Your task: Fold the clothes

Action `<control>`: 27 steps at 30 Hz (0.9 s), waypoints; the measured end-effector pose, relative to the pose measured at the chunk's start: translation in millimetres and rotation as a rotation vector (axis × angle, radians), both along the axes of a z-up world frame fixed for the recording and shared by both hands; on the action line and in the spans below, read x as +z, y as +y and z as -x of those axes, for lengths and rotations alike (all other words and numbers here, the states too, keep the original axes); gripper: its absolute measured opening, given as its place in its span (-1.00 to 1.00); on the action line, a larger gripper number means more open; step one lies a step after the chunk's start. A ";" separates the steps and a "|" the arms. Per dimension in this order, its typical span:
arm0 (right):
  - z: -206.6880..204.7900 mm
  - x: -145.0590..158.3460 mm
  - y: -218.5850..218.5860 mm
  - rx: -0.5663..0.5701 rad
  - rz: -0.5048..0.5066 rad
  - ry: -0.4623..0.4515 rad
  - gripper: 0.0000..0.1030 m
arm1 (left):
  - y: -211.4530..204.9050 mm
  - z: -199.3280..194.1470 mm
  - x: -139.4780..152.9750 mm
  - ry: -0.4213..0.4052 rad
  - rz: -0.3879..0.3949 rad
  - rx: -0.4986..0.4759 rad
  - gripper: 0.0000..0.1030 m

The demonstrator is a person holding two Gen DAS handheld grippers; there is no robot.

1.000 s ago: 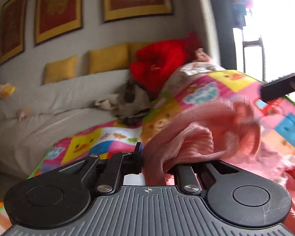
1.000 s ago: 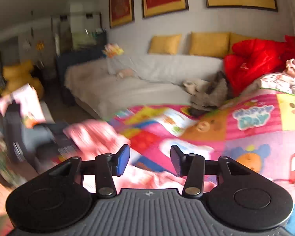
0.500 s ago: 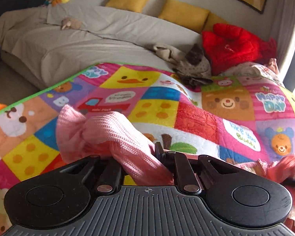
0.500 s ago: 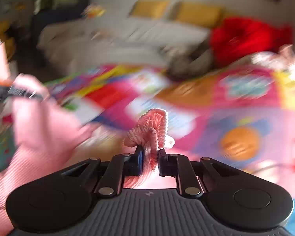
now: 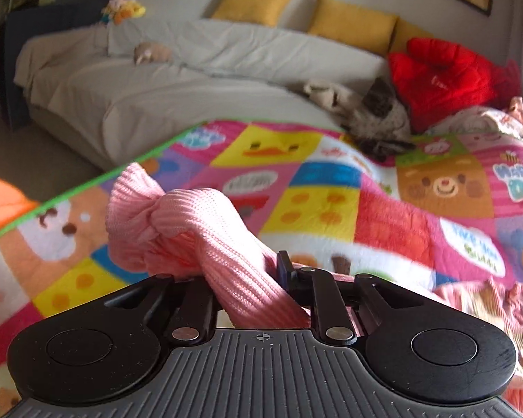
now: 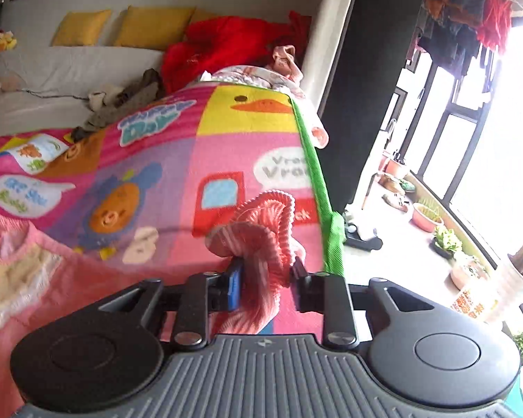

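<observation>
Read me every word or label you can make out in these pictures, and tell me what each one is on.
"Vra", twice, cut off by the green edge: white bubble on the play mat.
"ck": red patch on the mat.
Other mat bubbles: blurred, unreadable.
Red jacket: small mark, too small.
Pink sweater, both grippers: none.
</observation>
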State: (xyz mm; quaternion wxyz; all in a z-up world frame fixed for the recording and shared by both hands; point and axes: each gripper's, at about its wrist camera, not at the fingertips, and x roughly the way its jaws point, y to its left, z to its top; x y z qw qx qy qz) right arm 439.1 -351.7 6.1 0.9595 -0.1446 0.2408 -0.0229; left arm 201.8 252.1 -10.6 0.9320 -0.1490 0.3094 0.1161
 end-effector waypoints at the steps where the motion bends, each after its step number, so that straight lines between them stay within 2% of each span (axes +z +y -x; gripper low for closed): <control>1: 8.9 -2.2 -4.2 -0.007 0.015 -0.005 -0.03 | -1.7 8.0 0.5 0.007 0.005 -0.022 0.04; 3: 34.8 1.2 -9.1 0.000 0.053 -0.030 0.09 | -9.2 24.9 3.2 0.018 -0.008 -0.066 0.41; 5: 67.1 9.3 -7.6 0.058 0.071 -0.045 0.23 | -21.2 43.7 6.7 0.027 -0.028 -0.108 0.65; 6: 83.9 13.0 -4.6 0.106 0.067 -0.041 0.37 | -27.7 53.2 8.6 0.031 -0.037 -0.126 0.76; 7: 100.9 15.6 1.7 0.174 0.046 -0.019 0.48 | -36.0 63.2 10.8 0.033 -0.045 -0.144 0.79; 8: 117.9 16.3 9.0 0.242 0.027 0.007 0.52 | -45.1 73.3 13.2 0.030 -0.053 -0.168 0.81; 15: 223.8 -23.1 87.1 0.703 -0.050 0.257 0.52 | -128.4 143.9 28.7 -0.008 -0.157 -0.426 0.87; 19: 257.6 -44.6 122.8 0.840 0.032 0.297 0.52 | -175.3 176.9 34.2 -0.022 -0.221 -0.593 0.88; 21: 256.2 -50.3 131.8 0.822 0.091 0.261 0.52 | -192.3 192.7 35.1 -0.031 -0.241 -0.667 0.88; 23: 254.9 -55.9 140.7 0.803 0.151 0.224 0.33 | -206.2 208.0 32.7 -0.033 -0.257 -0.732 0.90; 24: 253.2 -57.6 144.4 0.790 0.173 0.208 -0.04 | -211.2 213.7 29.9 -0.032 -0.266 -0.752 0.90; 25: 249.1 -55.7 145.3 0.767 0.172 0.196 -0.25 | -215.6 218.8 26.6 -0.029 -0.276 -0.769 0.90; 27: 243.5 -50.2 143.9 0.734 0.162 0.160 -0.39 | -221.5 224.6 18.7 -0.018 -0.305 -0.782 0.91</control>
